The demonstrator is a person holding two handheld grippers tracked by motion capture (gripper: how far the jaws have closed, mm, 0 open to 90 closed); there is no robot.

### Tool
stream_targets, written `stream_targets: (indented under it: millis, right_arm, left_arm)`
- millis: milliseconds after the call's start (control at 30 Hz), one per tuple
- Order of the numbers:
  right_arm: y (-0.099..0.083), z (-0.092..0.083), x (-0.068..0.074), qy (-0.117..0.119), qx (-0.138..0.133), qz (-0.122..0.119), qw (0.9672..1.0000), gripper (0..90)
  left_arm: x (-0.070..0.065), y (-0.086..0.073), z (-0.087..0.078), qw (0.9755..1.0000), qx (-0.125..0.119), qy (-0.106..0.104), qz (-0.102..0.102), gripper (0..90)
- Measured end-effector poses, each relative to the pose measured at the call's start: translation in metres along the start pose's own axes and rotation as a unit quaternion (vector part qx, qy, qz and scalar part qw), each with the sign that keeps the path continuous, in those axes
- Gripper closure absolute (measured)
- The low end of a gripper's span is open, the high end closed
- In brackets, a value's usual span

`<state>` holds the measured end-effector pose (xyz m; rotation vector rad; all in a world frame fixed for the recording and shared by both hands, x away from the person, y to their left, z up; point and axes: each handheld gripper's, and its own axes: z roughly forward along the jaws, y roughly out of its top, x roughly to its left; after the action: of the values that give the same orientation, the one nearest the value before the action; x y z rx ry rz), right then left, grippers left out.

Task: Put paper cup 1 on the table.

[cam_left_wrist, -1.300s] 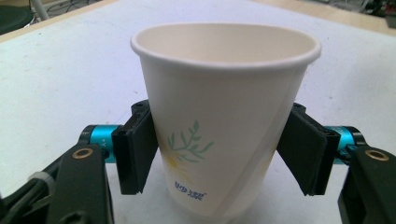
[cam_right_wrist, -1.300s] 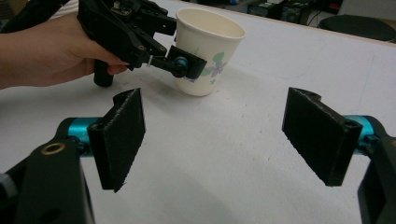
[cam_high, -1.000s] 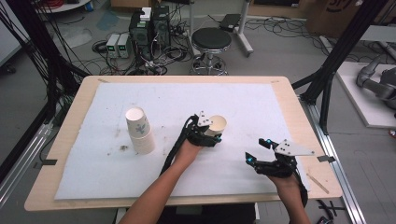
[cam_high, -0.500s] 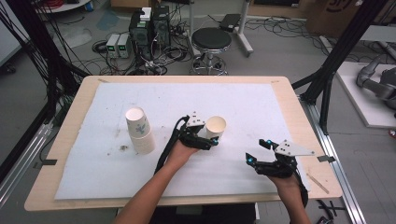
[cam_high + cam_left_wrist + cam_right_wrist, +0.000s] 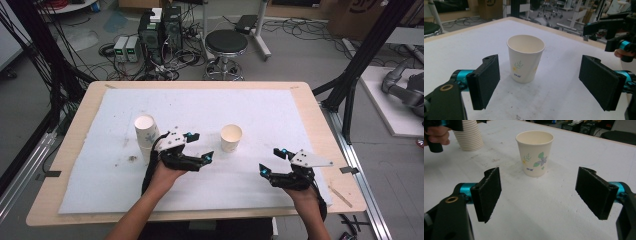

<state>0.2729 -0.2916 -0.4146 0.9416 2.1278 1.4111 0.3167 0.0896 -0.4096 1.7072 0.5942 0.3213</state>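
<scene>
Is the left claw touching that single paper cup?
Apart. In the left gripper view, the cup stands on bare table ahead of the left claw, whose jaws have just been opening.

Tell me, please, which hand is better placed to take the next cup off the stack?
Probably the left: its tool is open beside the cup stack, while the right tool sits beyond the single paper cup.

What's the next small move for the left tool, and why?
Probably swing the left tool back to the stack of white paper cups for another. Its jaws have just been opening, nothing between them, and the single white paper cup stands upright, apart from both tools.
</scene>
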Motion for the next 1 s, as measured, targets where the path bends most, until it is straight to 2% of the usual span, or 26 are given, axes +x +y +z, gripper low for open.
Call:
stream_targets:
  millis: [167, 233, 267, 600, 1000]
  right_arm:
    - [0.001, 0.003, 0.001, 0.003, 0.006, -0.005, 1.0000, 21.1]
    - [0.001, 0.004, 0.001, -0.002, 0.010, -0.010, 0.9999, 19.9]
    - [0.001, 0.005, 0.001, -0.004, 0.013, -0.006, 0.9999, 19.8]
    - [0.002, 0.004, 0.002, 0.004, 0.012, -0.008, 0.9999, 19.8]
    - [0.001, 0.003, 0.001, -0.002, 0.017, -0.011, 0.9998, 19.9]
  left_arm:
    - [-0.005, -0.011, -0.028, 0.9999, -0.012, 0.003, 0.002, 17.0]
    - [-0.005, -0.015, -0.039, 0.9998, -0.017, 0.008, 0.003, 17.1]
    - [-0.005, -0.017, -0.045, 0.9997, -0.019, 0.012, 0.001, 17.1]
    - [-0.004, -0.029, -0.078, 0.9989, -0.039, 0.025, -0.004, 18.0]
    - [0.005, -0.034, -0.121, 0.9954, -0.063, 0.073, -0.004, 18.1]
